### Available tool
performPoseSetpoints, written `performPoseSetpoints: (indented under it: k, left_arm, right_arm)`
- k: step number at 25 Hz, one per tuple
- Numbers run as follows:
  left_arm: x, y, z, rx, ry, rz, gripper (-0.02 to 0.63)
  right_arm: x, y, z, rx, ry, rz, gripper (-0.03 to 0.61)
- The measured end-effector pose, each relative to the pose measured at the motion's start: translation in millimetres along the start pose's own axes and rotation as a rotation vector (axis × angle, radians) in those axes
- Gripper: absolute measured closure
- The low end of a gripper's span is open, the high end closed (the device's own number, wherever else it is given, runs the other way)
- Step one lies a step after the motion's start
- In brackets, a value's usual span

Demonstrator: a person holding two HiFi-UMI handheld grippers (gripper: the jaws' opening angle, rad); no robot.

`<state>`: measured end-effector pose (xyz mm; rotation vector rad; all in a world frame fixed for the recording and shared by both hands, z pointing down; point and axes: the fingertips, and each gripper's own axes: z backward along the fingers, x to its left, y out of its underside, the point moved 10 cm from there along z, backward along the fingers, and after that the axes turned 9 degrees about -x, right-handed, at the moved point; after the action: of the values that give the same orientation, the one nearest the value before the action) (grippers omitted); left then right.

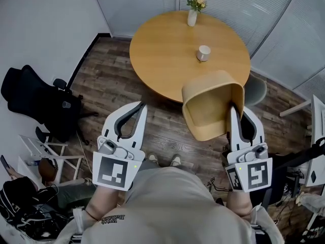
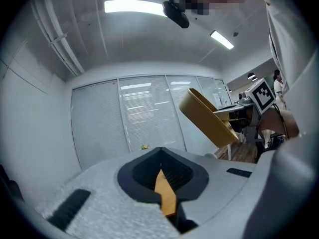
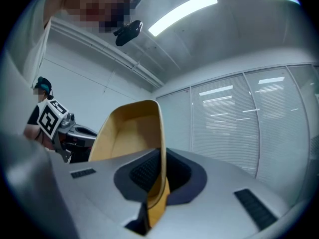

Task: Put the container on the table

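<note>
1. Though the round table (image 1: 167, 60) fills the top of the head view, nothing touches its near edge.
2. Just off that near edge, the tan container (image 1: 210, 108) hangs tilted over the floor.
3. The right gripper (image 1: 234, 115) pinches the container's side wall (image 3: 160, 133).
4. The left gripper (image 1: 141, 107) is pressed together, empty, well to the container's left.
5. A white cup (image 1: 203, 53) stands near the table's centre, and a flower vase (image 1: 192, 17) stands at its far edge.

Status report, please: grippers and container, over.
Left gripper shut, empty. Right gripper shut on container wall; container tilted, not on table. Cup and vase farther back; near edge free.
</note>
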<state>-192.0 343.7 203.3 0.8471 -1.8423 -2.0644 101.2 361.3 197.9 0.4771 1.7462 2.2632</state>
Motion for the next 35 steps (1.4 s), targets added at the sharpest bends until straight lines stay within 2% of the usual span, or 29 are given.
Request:
performPoseSetpoints:
  k: [16, 22, 35]
  left_arm:
    - [-28.6, 1.0, -30.6, 0.009, -0.015, -0.011, 0.592]
    - [-27.5, 3.0, -36.7, 0.016, -0.018, -0.014, 0.592]
    - [-11.2, 22.1, -81.8, 0.008, 0.033, -0.011, 0.592]
  right_arm:
    - [-37.8, 15.7, 8.7, -0.007, -0.021, -0.013, 0.548]
    - [-47.8, 21.2, 3.7, -0.024, -0.021, -0.103, 0.548]
    - [-63.5, 39.3, -23.0, 0.0, 0.011, -0.073, 0.548]
